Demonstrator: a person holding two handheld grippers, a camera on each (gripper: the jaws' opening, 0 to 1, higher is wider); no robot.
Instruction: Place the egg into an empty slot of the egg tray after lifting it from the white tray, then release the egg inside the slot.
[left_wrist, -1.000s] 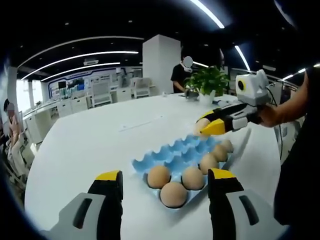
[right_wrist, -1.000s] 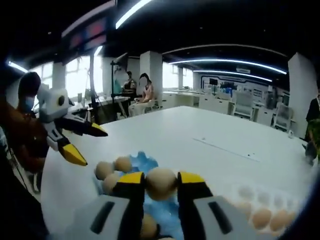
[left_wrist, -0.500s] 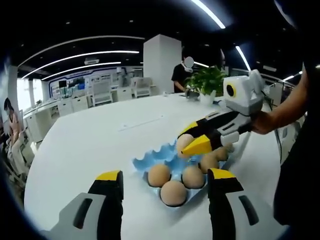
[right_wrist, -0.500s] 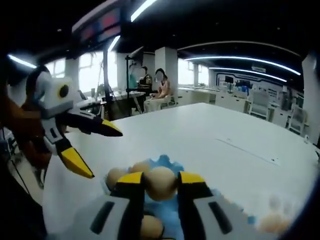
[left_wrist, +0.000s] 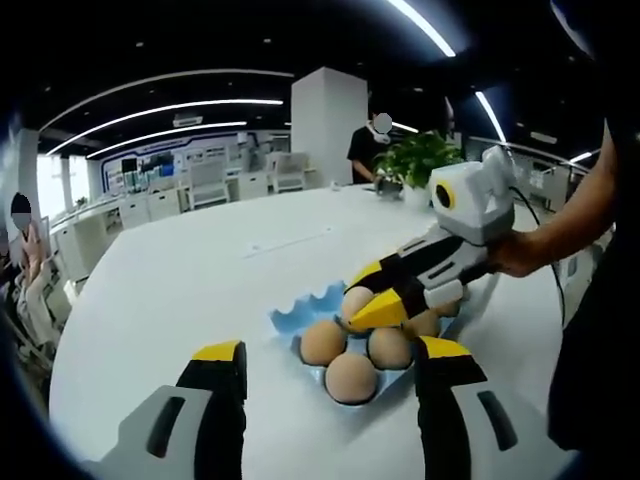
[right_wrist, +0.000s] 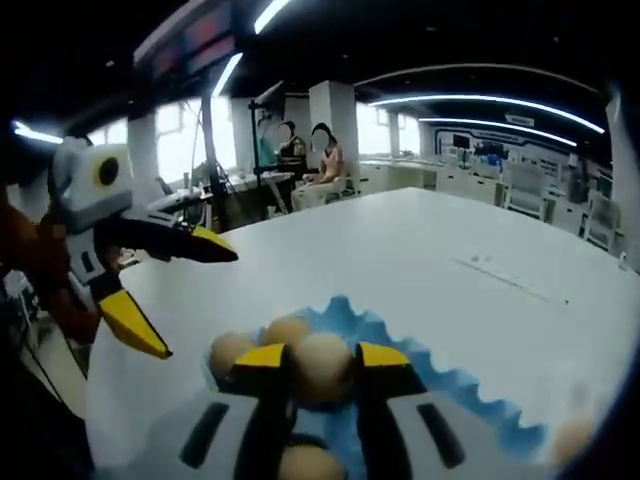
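Observation:
A blue egg tray (left_wrist: 288, 322) lies on the white table just ahead of my left gripper (left_wrist: 330, 352), whose jaws stand open with nothing between them. Several brown eggs (left_wrist: 352, 378) sit in the tray's near slots. My right gripper (left_wrist: 360, 297) comes in from the right, shut on a brown egg (left_wrist: 350, 302) and held low over the tray's middle. In the right gripper view, the right gripper (right_wrist: 322, 358) pinches the egg (right_wrist: 320, 350) above the blue tray (right_wrist: 445, 388), with more eggs (right_wrist: 228, 350) beside it. The left gripper (right_wrist: 185, 295) hangs open at the left.
The white table (left_wrist: 170, 290) stretches far and left of the tray. A potted plant (left_wrist: 415, 160) stands at its far end, and a person (left_wrist: 365, 150) stands behind it. A hand (left_wrist: 515, 255) holds the right gripper. Two people sit beyond the table (right_wrist: 310, 165).
The right gripper has carried the egg from the tray's far right end to over its middle and lower toward the slots. The left gripper has stayed open and in place.

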